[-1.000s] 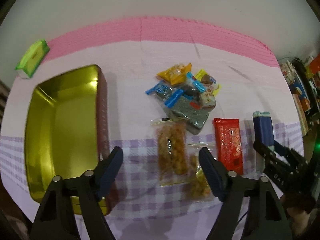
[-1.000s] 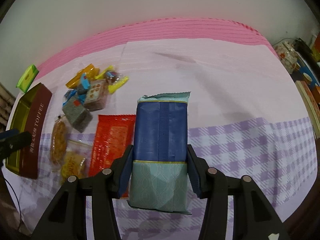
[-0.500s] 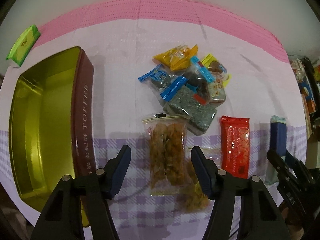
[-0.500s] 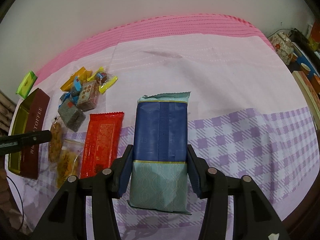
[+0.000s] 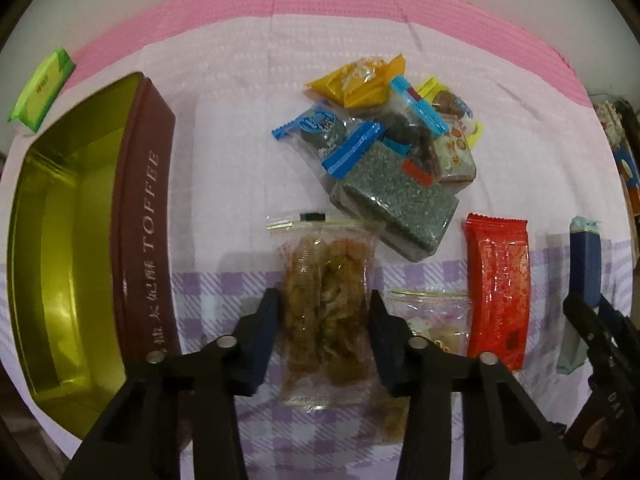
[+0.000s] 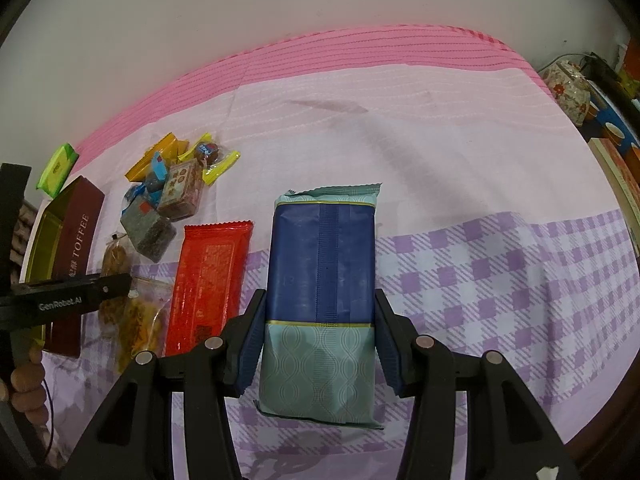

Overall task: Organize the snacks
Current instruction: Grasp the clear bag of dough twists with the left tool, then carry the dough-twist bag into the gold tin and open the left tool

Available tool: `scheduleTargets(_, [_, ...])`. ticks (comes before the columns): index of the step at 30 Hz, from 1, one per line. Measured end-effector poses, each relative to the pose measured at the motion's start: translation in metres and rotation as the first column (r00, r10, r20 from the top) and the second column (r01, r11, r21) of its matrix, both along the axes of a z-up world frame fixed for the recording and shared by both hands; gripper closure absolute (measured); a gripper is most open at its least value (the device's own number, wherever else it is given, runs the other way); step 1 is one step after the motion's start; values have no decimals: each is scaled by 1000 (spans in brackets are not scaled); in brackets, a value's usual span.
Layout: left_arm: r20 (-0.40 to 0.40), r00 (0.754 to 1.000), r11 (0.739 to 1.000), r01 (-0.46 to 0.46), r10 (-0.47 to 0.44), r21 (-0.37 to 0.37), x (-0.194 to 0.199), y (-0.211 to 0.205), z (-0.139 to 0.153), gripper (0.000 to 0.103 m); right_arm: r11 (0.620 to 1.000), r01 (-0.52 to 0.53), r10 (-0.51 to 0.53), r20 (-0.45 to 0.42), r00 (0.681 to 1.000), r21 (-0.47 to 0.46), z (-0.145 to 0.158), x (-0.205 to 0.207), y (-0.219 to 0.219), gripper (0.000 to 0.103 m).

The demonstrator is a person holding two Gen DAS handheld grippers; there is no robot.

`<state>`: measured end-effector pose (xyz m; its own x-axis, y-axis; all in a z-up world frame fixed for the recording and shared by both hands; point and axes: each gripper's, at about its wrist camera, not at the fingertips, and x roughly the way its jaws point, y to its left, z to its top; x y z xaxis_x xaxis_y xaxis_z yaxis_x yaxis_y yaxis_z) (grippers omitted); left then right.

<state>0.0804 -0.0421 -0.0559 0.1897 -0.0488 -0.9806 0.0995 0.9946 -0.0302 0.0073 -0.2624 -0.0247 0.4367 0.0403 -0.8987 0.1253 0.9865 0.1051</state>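
Red packet [image 5: 500, 292] beside clear pouch [image 5: 326, 312]

Domestic setting: a home room. The table [image 6: 460, 152] is covered with a pink and lilac-check cloth and set against a plain pale wall [image 6: 280, 4]. Right of the table, a floral teapot [image 6: 568, 88] and stacked books [image 6: 618, 172] occupy adjacent clutter.

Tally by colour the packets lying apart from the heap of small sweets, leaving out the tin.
Clear bags of fried snacks: 2
Red packet: 1
Blue-and-teal packet: 1
Green packet: 1
Total: 5
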Motion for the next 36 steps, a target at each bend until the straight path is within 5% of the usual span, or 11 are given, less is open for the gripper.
scheduleTargets(7, [12,1000,1000,8,-7,-21,-6,5,6,62,1000,3,-3,-2,1000,2,-2,1,0,56])
scheduleTargets(19, [93,996,999,20,-17,-39,-17,24,59,62,1000,13,-13,-23,1000,-14,-11,2,1,56])
scheduleTargets(27, [146,986,996,-84,82,2,-10,88,81,62,1000,15,-16,-36,999,-27,-18,3,3,56])
scheduleTargets(36, [114,973,971,-213,201,106,-10,165,57,62,999,18,-21,-59,998,-49,-25,4,4,56])
